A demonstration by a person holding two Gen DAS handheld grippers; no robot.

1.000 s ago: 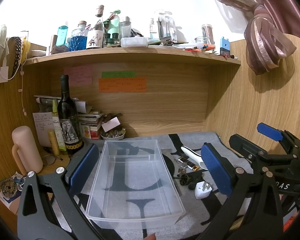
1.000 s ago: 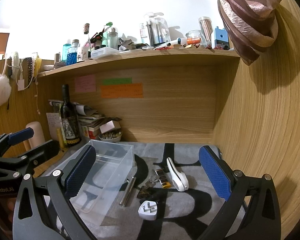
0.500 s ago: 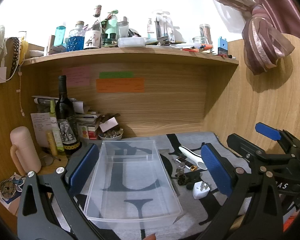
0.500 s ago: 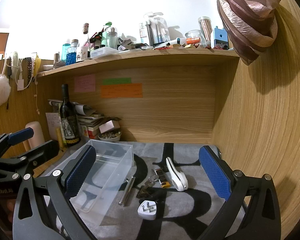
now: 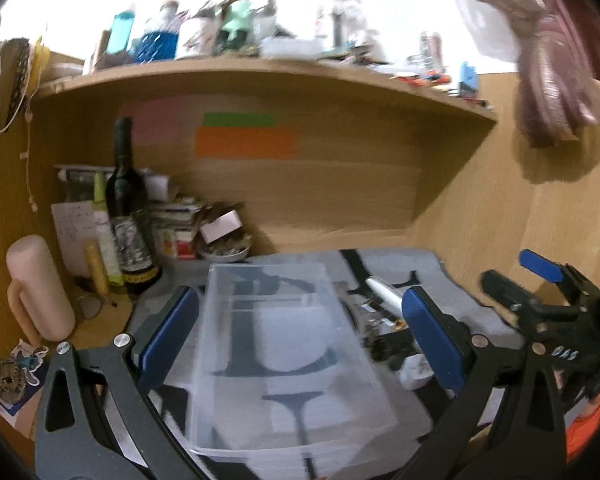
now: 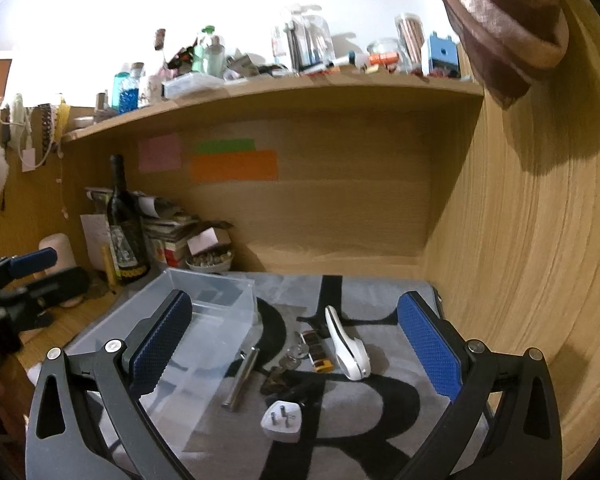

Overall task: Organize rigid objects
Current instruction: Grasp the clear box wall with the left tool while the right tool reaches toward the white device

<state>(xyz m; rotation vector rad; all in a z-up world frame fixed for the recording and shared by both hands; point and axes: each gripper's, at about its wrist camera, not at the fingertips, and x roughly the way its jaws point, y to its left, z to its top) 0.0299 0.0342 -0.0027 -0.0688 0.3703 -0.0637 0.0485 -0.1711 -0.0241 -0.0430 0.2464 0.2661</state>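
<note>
An empty clear plastic bin (image 5: 284, 360) lies on the grey mat, also in the right wrist view (image 6: 204, 320). Right of it lie small rigid items: a metal cylinder (image 6: 242, 378), a white plug (image 6: 282, 420), a white handled tool (image 6: 346, 344), a small yellow-black block (image 6: 318, 354), keys (image 6: 292, 356) and a dark piece (image 6: 276, 380). My left gripper (image 5: 300, 340) is open and empty above the bin. My right gripper (image 6: 292, 352) is open and empty above the small items.
A wine bottle (image 5: 126, 216), a pink cylinder (image 5: 40, 288), stacked papers and a bowl (image 5: 224, 250) crowd the back left corner. A wooden wall (image 6: 532, 240) closes the right side. A cluttered shelf (image 6: 260, 92) hangs overhead.
Both views have shifted slightly; the left wrist view is now blurred from motion. The right gripper has dipped a little toward the small items. Nothing was grasped.
</note>
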